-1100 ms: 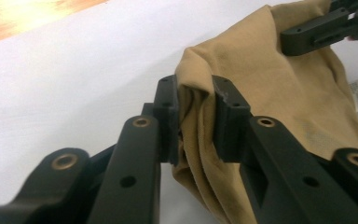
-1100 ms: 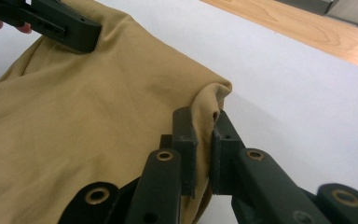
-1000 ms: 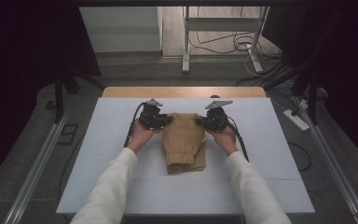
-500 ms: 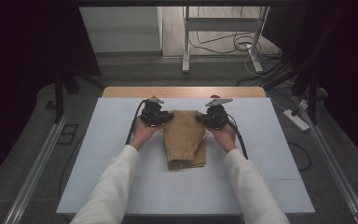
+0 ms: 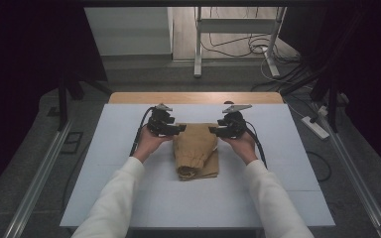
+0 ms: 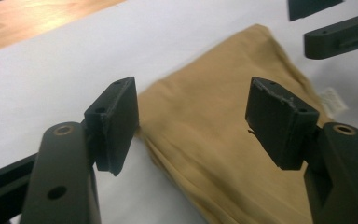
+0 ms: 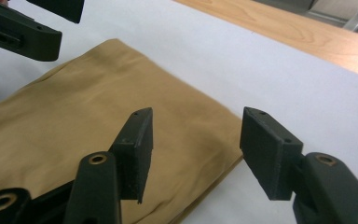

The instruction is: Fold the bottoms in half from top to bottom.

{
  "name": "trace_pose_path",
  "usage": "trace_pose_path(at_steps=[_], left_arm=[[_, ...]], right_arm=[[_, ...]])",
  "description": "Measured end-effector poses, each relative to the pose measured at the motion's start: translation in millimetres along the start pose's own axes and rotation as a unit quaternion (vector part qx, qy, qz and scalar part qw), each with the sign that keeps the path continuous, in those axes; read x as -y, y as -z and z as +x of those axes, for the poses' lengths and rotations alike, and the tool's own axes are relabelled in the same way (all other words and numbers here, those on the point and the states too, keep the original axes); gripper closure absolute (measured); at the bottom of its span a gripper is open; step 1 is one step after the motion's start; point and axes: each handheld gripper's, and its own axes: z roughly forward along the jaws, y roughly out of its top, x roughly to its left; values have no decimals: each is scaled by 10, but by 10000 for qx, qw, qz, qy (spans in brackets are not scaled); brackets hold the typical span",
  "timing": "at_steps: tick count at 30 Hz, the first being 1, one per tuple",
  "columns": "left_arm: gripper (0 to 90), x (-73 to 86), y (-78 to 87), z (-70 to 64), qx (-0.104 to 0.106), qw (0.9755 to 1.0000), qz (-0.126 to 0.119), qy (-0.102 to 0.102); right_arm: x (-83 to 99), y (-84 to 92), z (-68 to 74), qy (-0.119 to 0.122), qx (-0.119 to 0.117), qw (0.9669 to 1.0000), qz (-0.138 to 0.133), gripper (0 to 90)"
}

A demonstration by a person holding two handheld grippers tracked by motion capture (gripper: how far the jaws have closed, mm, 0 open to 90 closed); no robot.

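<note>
tan folded garment [image 5: 196, 150]: on white mat [image 5: 287, 163], at mat centre, far edge toward wooden strip [image 5: 193, 97] | soft, light, limp, probably sags when lifted | left gripper [image 6: 193, 121], right gripper [image 7: 196, 151]: jaws just opened, apart, gripping nothing, at garment's far corners | best hold: pinch far-edge corners, all layers together

Soft tan cloth [image 5: 196, 148] on a smooth white table [image 5: 104, 148]

Black pads [image 6: 116, 119] look matt — far edge is shiny wood [image 5: 193, 97].
</note>
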Motion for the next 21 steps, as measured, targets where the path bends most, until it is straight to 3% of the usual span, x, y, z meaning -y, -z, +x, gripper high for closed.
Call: trace_pose_path(at_steps=[10, 21], left_arm=[[338, 143, 105, -118, 204, 9993, 125, -270], [324, 367, 287, -279, 334, 9987, 13, -380]], right_arm=[[154, 57, 73, 108, -298, 9992, 240, 432], [355, 191, 230, 177, -528, 9983, 188, 410]])
